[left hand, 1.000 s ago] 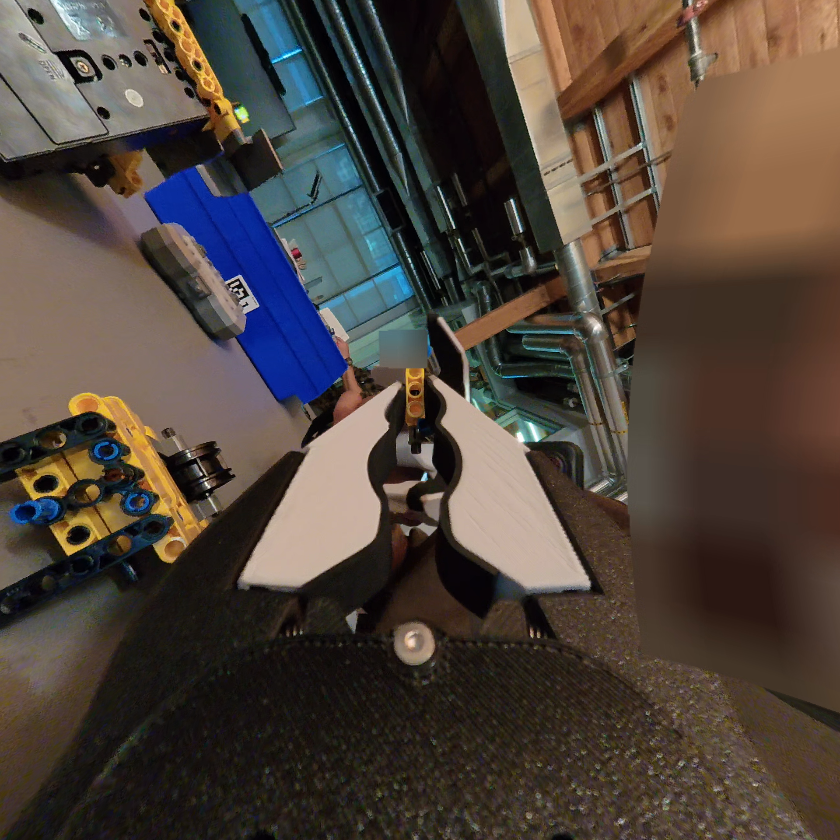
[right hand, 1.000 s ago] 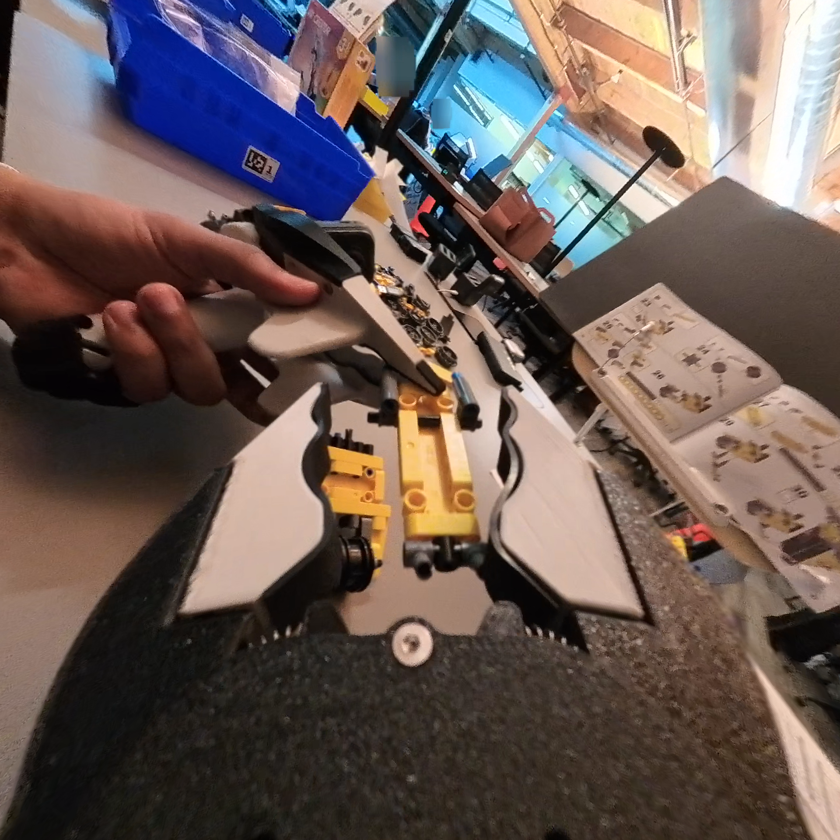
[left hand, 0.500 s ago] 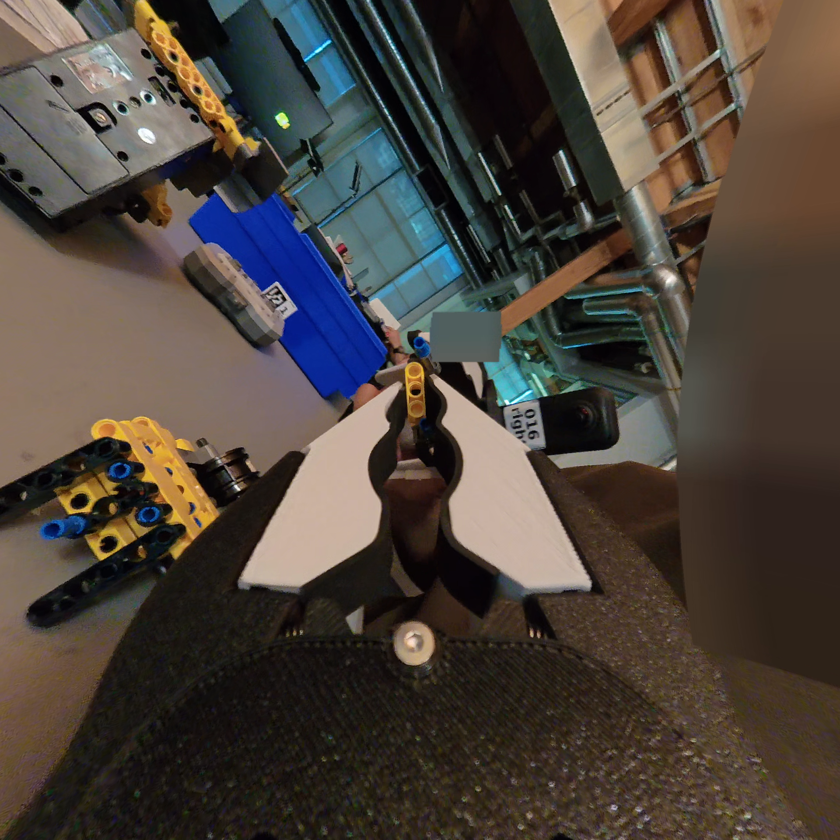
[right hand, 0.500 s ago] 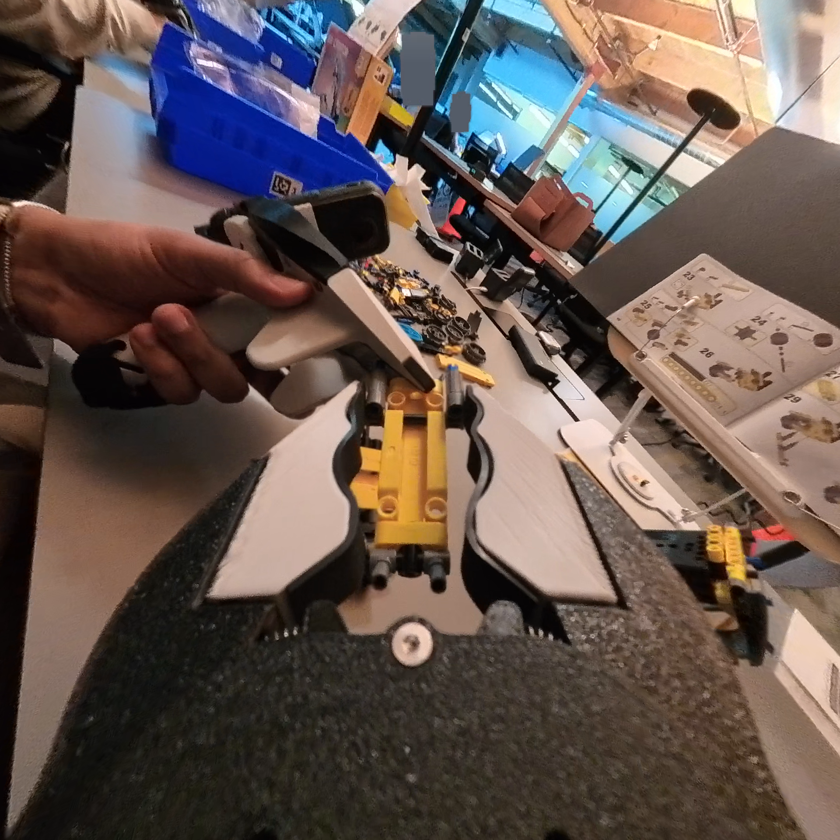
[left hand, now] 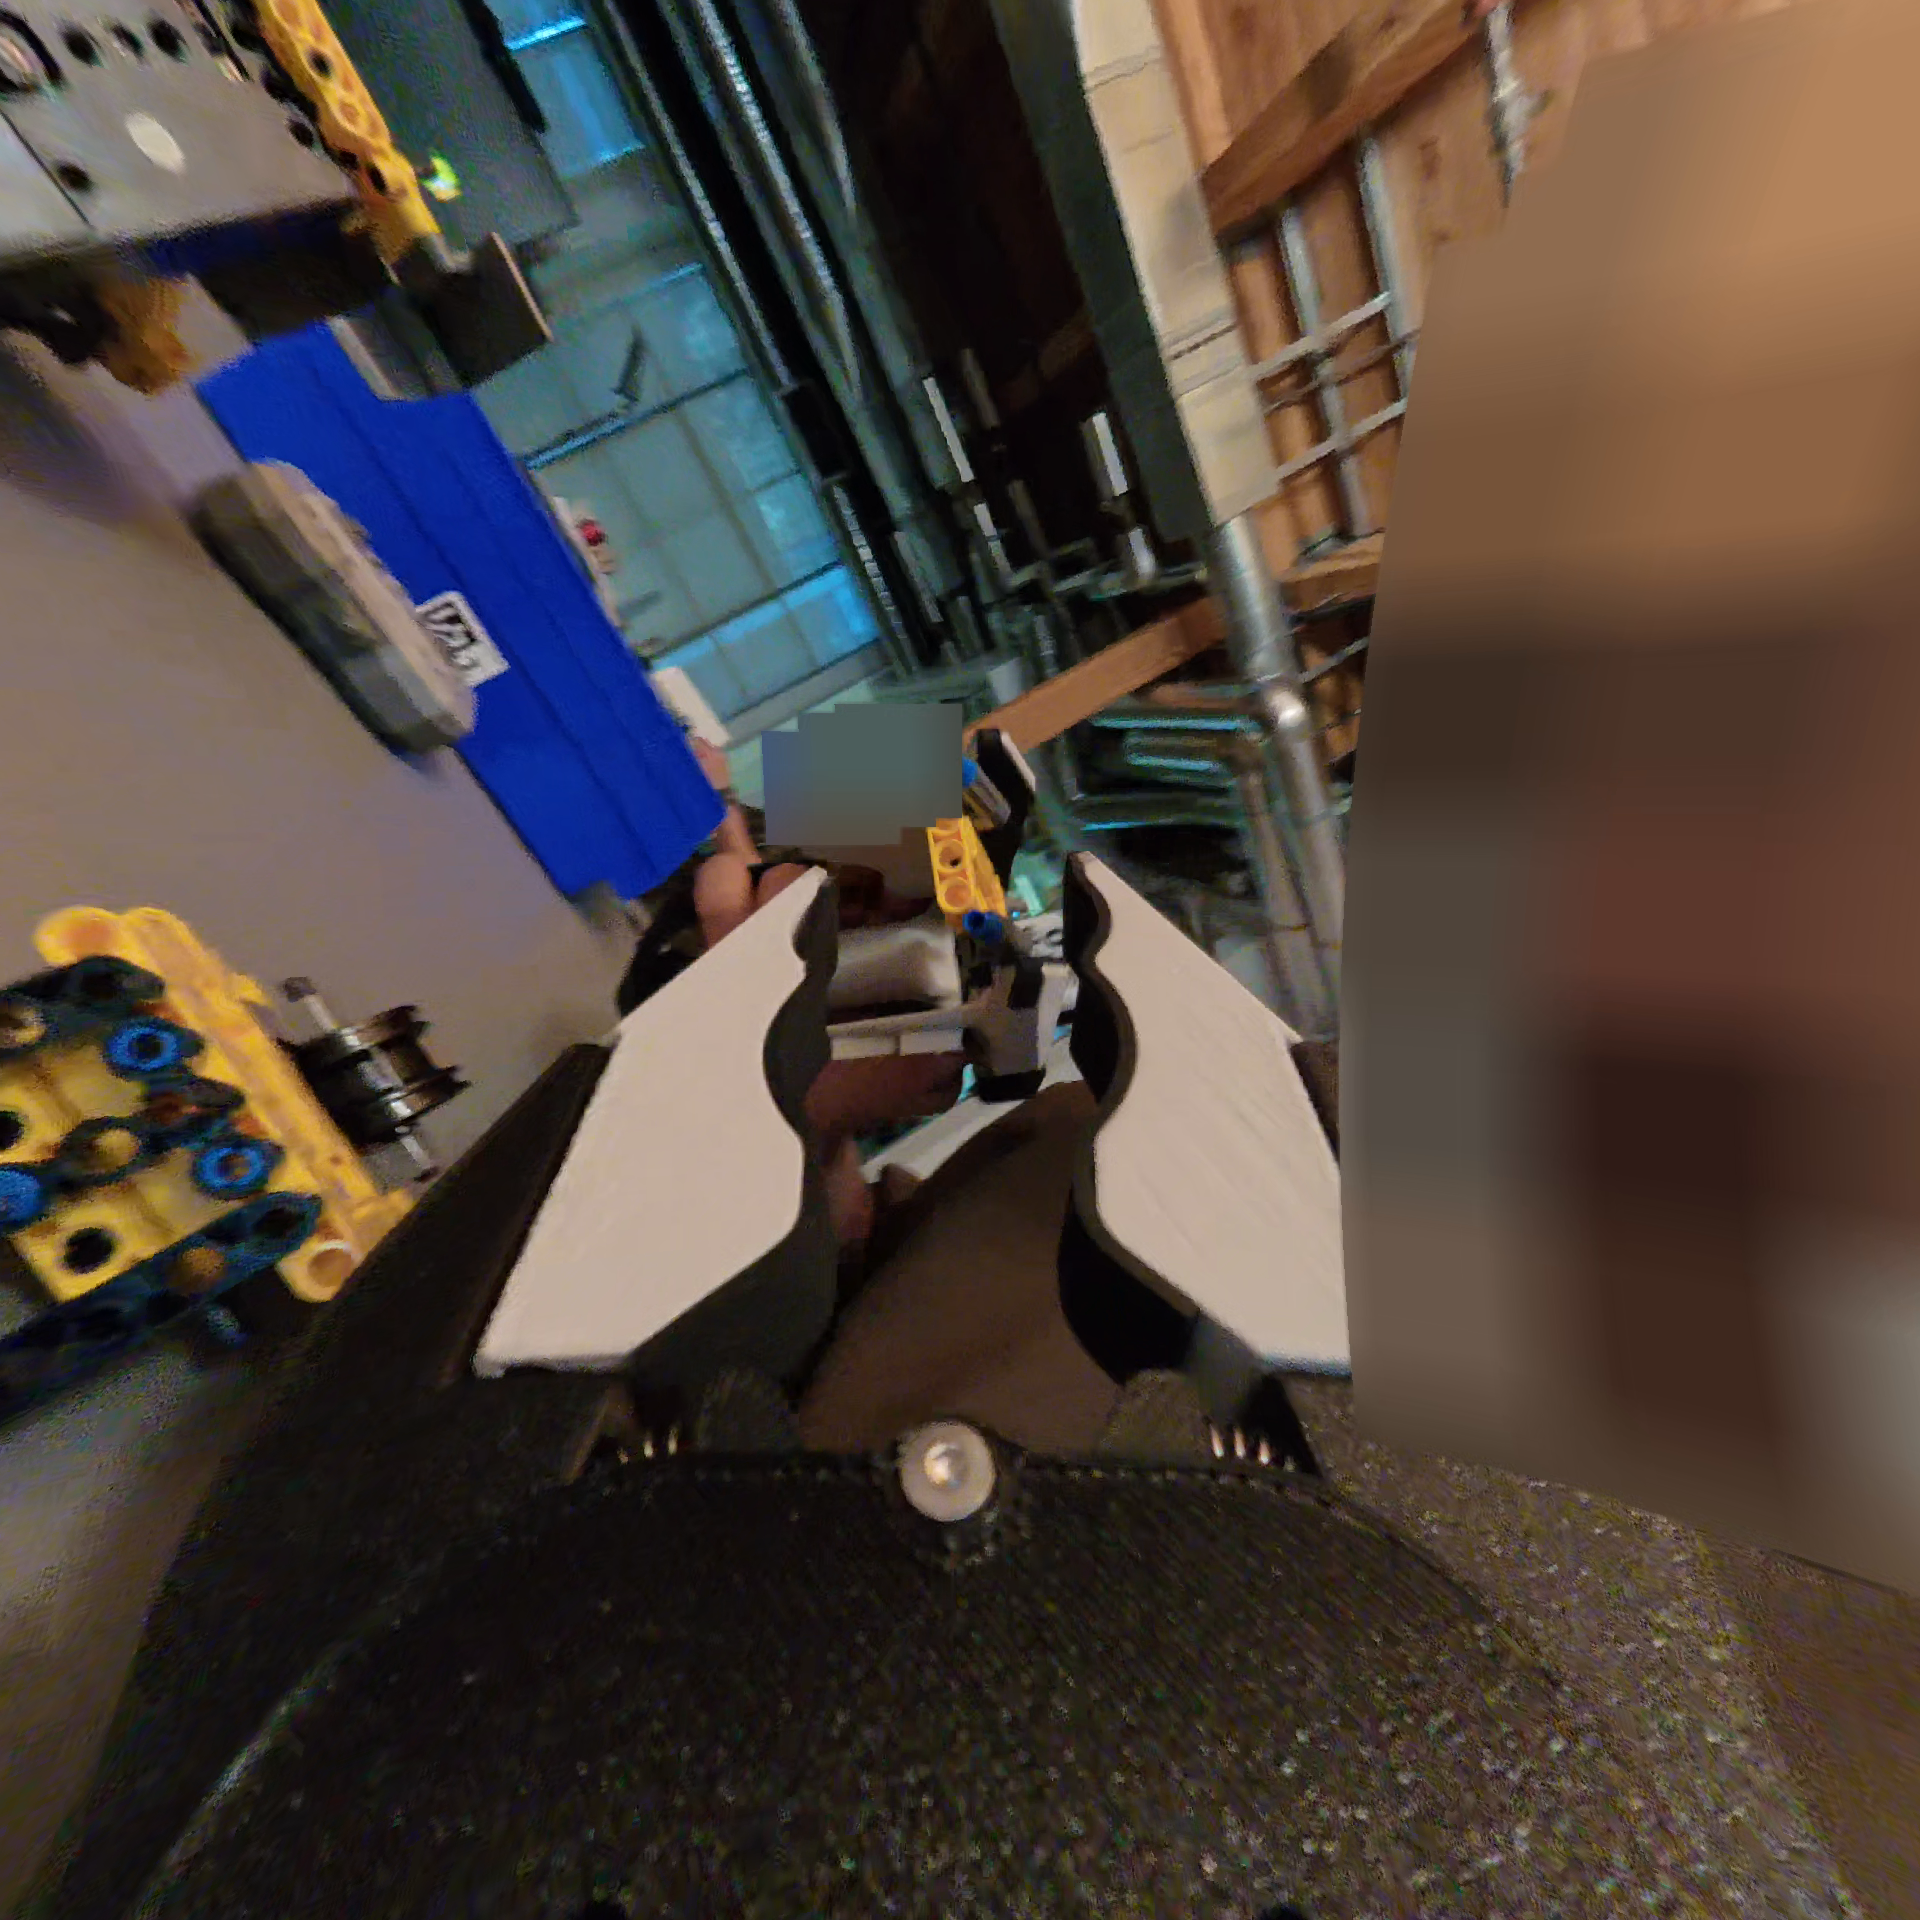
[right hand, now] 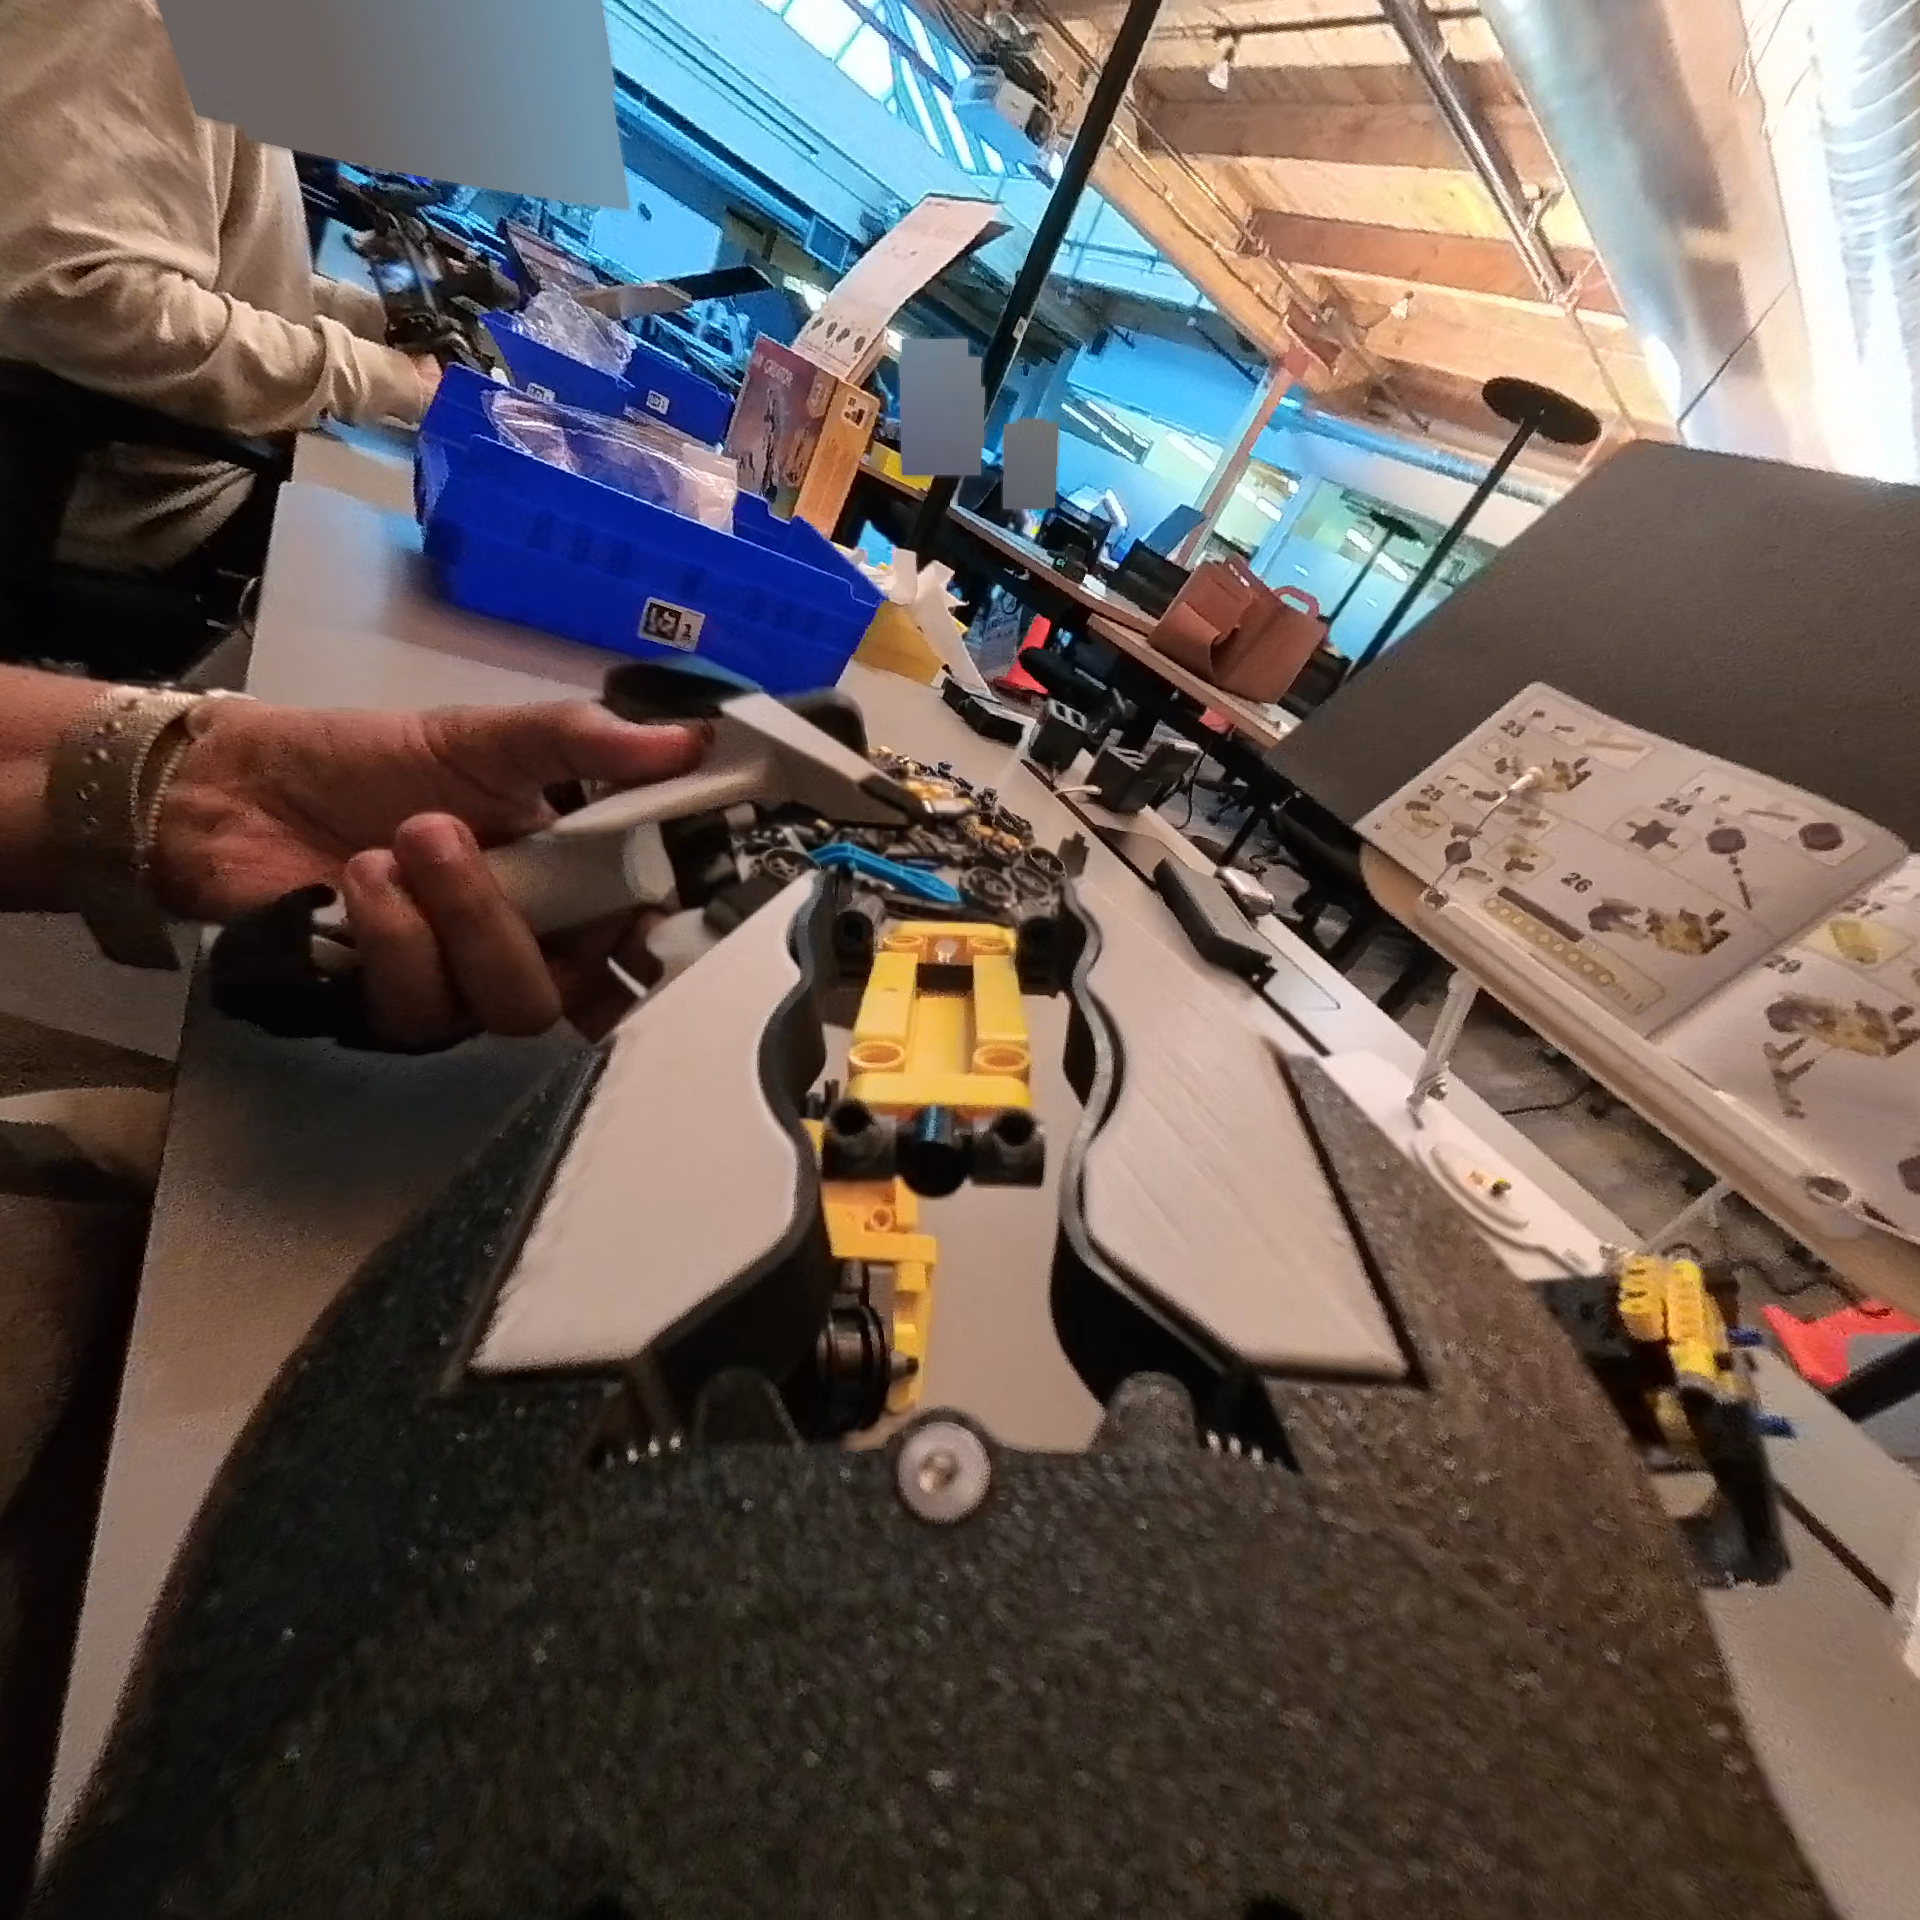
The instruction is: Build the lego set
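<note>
My right gripper (right hand: 945,904) is shut on a yellow brick assembly (right hand: 940,1023) with black pins at both ends, and a wheel hangs from its near end. In the left wrist view my left gripper (left hand: 948,878) is open and empty. Just beyond its tips is a small yellow beam (left hand: 958,862) with blue pins, sitting on the part that the other gripper holds. In the right wrist view a hand (right hand: 416,831) holds the left gripper (right hand: 894,800), with its tips above a pile of small parts (right hand: 966,842) past the assembly's far end.
A second yellow and black assembly (left hand: 135,1122) with a wheel lies on the grey table (left hand: 208,810). A blue bin (right hand: 623,561), an open instruction booklet (right hand: 1662,883) on a stand, another small model (right hand: 1673,1340) and a seated person's sleeve (right hand: 156,260) surround the work area. My two grippers' fingertips are within a few centimetres of each other.
My left gripper has opened and let go of the small yellow beam, then drawn back a little. My right gripper has closed on the yellow assembly and kept hold of it.
</note>
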